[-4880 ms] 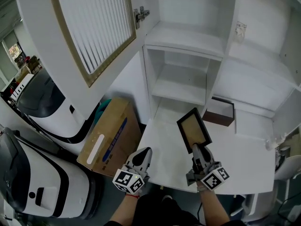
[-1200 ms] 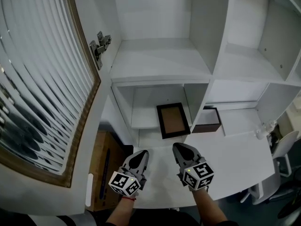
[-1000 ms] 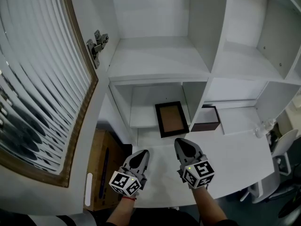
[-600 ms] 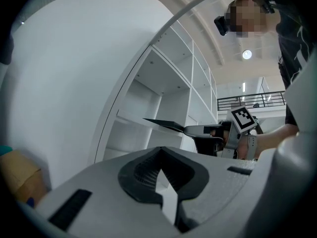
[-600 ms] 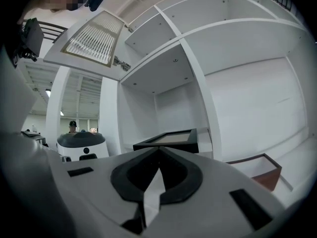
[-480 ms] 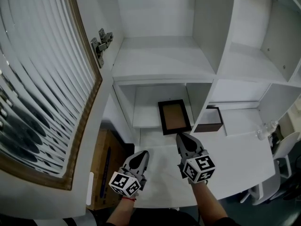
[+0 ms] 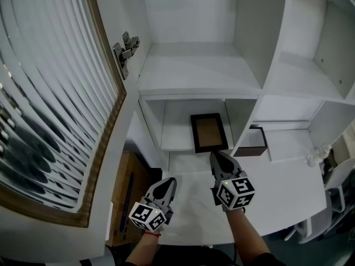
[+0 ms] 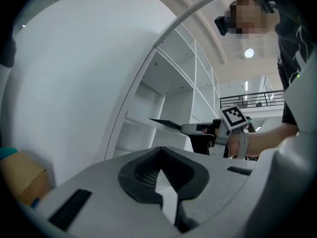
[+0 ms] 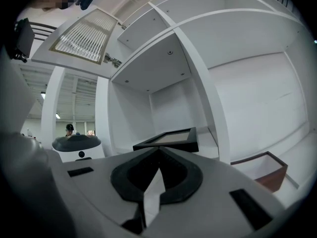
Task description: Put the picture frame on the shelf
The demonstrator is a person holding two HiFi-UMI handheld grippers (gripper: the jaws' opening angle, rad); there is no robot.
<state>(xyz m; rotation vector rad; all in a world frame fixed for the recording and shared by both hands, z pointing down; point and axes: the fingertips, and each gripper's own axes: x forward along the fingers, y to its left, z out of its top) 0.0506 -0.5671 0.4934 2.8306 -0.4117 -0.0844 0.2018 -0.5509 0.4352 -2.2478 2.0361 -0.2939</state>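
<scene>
The picture frame, black-edged with a tan middle, lies flat and reaches into the low middle compartment of the white shelf unit. My right gripper is shut on the frame's near edge, above the desk's back edge. In the right gripper view the frame shows just past the closed jaw tips. The left gripper view shows the frame as a thin dark wedge sticking out of the right gripper. My left gripper hangs shut and empty, low over the desk's left part.
A brown open box stands right of the compartment's divider. An open cabinet door with ribbed glass fills the left. A cardboard box sits on the floor beside the white desk.
The right gripper has carried the frame up off the desk and, over the last second, forward so it reaches further into the low compartment. The left gripper has stayed put.
</scene>
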